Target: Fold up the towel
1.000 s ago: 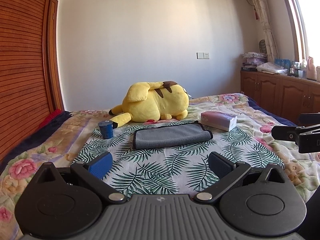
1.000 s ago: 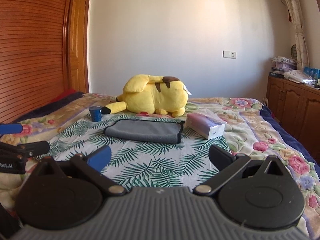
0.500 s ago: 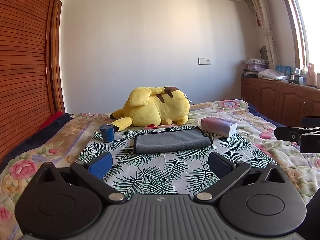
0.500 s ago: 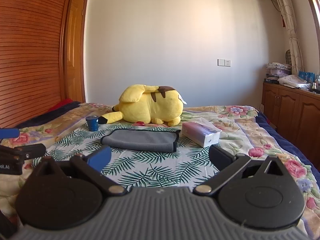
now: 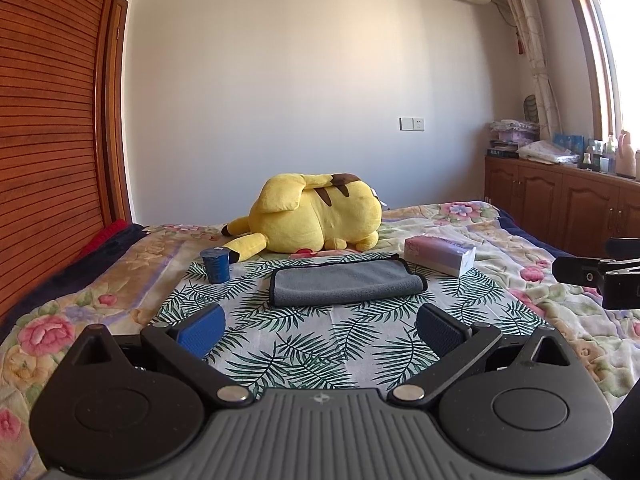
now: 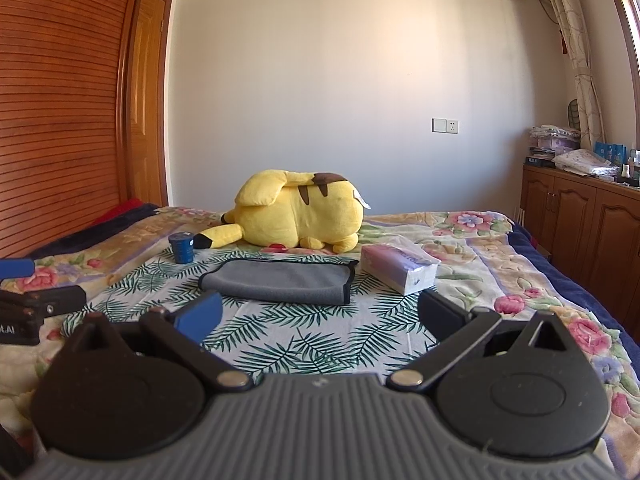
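A grey towel (image 5: 344,283) with a dark edge lies folded into a flat rectangle on the palm-leaf cloth (image 5: 304,344) on the bed; it also shows in the right wrist view (image 6: 280,280). My left gripper (image 5: 320,330) is open and empty, held back from the towel's near edge. My right gripper (image 6: 320,316) is open and empty, also short of the towel. Part of the right gripper shows at the right edge of the left wrist view (image 5: 600,272), and the left gripper shows at the left edge of the right wrist view (image 6: 36,304).
A yellow plush toy (image 5: 316,218) lies behind the towel. A small blue cup (image 5: 215,266) stands to the towel's left, a tissue pack (image 5: 440,255) to its right. Wooden cabinets (image 5: 560,208) line the right wall, a slatted wooden wall (image 5: 48,140) the left.
Both cameras have tilted upward a little, so the bed and towel sit lower in view. The towel has not moved. Both grippers stay open.
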A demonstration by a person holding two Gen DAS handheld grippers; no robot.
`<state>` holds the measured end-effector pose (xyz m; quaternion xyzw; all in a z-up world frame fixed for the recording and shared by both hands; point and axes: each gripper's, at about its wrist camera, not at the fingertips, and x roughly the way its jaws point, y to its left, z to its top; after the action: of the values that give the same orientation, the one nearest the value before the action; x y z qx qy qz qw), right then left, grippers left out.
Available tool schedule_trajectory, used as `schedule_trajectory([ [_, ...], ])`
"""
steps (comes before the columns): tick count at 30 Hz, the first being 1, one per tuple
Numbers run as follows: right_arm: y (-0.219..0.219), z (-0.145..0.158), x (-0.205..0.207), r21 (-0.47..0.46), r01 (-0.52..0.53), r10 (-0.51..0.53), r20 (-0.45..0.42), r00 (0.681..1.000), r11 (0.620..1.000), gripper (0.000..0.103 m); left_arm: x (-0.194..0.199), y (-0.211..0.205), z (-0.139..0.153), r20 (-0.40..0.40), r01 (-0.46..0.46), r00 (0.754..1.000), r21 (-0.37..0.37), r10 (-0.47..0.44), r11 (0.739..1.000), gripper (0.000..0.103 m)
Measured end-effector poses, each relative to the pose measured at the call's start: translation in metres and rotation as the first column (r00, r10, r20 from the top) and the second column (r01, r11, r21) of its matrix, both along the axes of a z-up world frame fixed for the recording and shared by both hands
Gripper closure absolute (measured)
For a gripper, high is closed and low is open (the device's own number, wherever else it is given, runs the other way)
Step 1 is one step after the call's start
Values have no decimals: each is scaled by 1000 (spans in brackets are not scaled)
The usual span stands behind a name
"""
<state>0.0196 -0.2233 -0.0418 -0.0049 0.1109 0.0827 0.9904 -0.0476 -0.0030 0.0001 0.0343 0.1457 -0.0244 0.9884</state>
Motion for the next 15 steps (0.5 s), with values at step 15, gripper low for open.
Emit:
schedule_trajectory([
  [15, 0, 0, 0, 0, 0, 0, 1, 1000, 1000, 0, 1, 1, 1, 2, -3, 1000, 0, 3, 1000, 16],
])
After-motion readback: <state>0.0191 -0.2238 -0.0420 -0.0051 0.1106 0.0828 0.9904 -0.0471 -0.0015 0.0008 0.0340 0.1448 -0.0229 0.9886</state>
